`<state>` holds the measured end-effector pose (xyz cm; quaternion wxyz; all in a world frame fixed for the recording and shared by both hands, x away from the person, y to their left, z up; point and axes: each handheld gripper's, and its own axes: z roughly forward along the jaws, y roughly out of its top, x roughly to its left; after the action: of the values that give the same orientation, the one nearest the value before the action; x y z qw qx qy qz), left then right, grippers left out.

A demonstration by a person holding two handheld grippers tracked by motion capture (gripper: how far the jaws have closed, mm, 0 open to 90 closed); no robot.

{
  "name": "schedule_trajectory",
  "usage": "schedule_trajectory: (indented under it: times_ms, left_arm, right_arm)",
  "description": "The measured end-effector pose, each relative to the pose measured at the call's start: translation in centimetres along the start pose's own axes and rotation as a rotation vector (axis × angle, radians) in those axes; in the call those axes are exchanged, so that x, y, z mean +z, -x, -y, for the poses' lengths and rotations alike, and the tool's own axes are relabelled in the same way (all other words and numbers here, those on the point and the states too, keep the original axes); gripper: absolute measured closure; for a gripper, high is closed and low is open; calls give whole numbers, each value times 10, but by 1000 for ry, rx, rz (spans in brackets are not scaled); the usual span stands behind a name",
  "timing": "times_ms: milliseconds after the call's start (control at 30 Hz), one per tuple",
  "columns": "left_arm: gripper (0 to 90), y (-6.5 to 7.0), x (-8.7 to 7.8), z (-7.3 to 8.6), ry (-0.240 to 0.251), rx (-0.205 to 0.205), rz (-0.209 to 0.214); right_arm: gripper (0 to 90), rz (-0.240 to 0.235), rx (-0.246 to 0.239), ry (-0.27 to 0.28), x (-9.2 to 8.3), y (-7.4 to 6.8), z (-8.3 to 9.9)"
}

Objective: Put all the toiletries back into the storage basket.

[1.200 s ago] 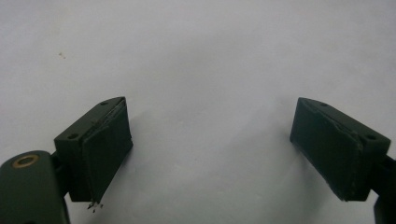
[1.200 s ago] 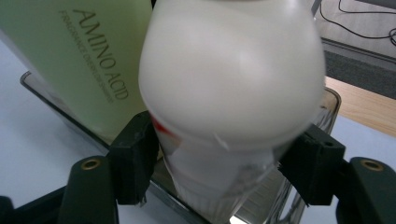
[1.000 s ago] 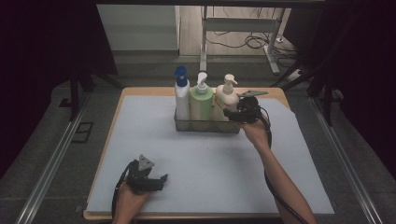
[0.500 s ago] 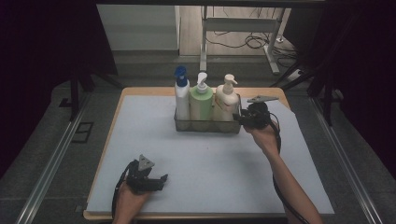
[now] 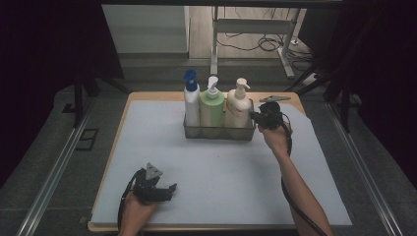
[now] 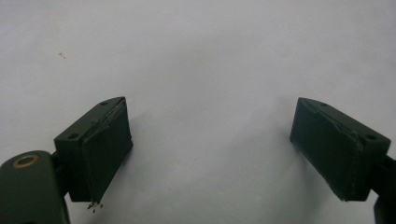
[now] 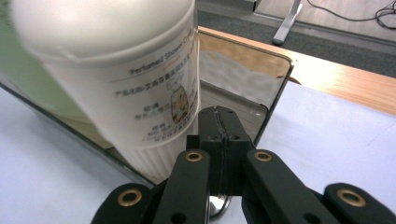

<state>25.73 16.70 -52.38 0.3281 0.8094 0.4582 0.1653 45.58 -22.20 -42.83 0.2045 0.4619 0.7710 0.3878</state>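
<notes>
The right gripper (image 5: 256, 117), jaws just pressed together on the rack's (image 7: 275, 100) wall, sits at 3 o'clock of the cream bottle (image 7: 126, 79). The left gripper (image 5: 164, 190) rests spread at 7 o'clock.

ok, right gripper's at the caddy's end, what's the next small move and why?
Probably a slow, short drag of the caddy by its end wall. The right gripper has just closed there, apparently pinching that wall; the three tall bottles inside could tip on a jerk.
</notes>
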Motion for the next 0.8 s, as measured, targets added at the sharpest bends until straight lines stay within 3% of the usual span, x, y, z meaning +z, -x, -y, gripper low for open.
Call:
schedule_trajectory:
  times_ms: [367,800]
  left_arm:
    - [122,0,0,0,-1,0,0]
    - [122,0,0,0,-1,1,0]
  right_arm:
    - [894,13,0,-51,19,1,5]
    - [880,-23,-6,-61,27,-10,11]
